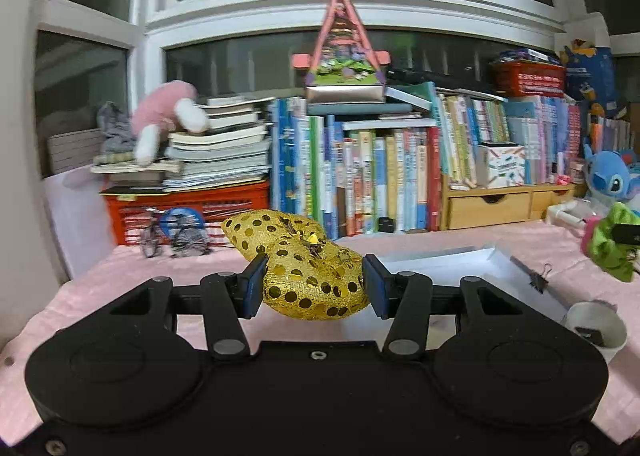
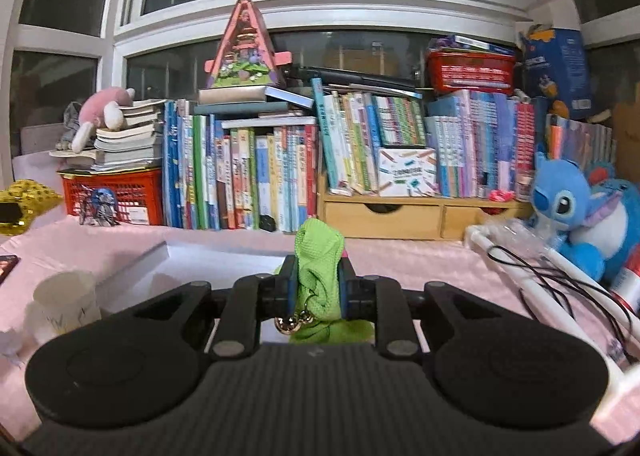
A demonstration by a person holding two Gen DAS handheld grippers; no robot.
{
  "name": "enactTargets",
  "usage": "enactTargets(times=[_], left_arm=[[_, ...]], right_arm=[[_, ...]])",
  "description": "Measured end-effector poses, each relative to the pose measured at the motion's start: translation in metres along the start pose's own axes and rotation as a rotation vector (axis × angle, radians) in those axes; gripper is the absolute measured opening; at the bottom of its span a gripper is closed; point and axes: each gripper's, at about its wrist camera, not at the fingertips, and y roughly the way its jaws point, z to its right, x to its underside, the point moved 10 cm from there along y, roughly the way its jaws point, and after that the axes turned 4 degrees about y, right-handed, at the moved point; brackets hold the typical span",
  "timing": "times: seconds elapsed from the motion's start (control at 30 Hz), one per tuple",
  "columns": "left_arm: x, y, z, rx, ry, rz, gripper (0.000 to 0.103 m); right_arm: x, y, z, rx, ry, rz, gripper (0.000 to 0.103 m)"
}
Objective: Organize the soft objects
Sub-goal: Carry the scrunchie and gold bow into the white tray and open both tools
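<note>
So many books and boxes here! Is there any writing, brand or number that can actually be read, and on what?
None reads clearly.
Book spines: print too small and blurred.
Red basket: white lettering, blurred.
White box with pencil pattern: label unreadable.
Blue box: text unreadable.

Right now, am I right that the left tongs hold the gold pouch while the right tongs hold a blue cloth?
Not quite: the cloth in the right tongs is green, not blue, as the right wrist view shows. The left tongs do hold the gold pouch.
</note>
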Motion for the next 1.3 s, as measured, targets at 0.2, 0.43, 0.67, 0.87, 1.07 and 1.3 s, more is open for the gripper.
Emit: enactTargets(times=[0.2,0.43,0.67,0.87,1.07,1.3], left_arm=[[-0.018,0.041,0.021,0.088,0.031,-0.054,0.048],[-0.018,0.103,0.045,0.219,0.006,-0.216,0.048],[0.009,0.153,0.053,0.288,-0.042,-0.391,0.048],[0.028,0.175,0.053,0.303,-0.091,-0.462,0.048],[0.038,0.187,0.057,0.329,-0.135,-0.514,0.048],[0.043,0.196,0.055,0.338,-0.156,-0.539,0.049]], right_arm=[[-0.02,0.033,-0.011,-0.056,0.025,-0.058,0.024],[-0.029,0.072,-0.031,-0.123,0.013,-0.139,0.025],[-0.013,0.113,-0.037,-0.11,-0.014,-0.245,0.025],[0.005,0.136,-0.032,-0.091,-0.002,-0.328,0.025],[0.015,0.147,-0.032,-0.103,0.02,-0.387,0.026],[0.022,0.153,-0.035,-0.112,0.02,-0.431,0.026]])
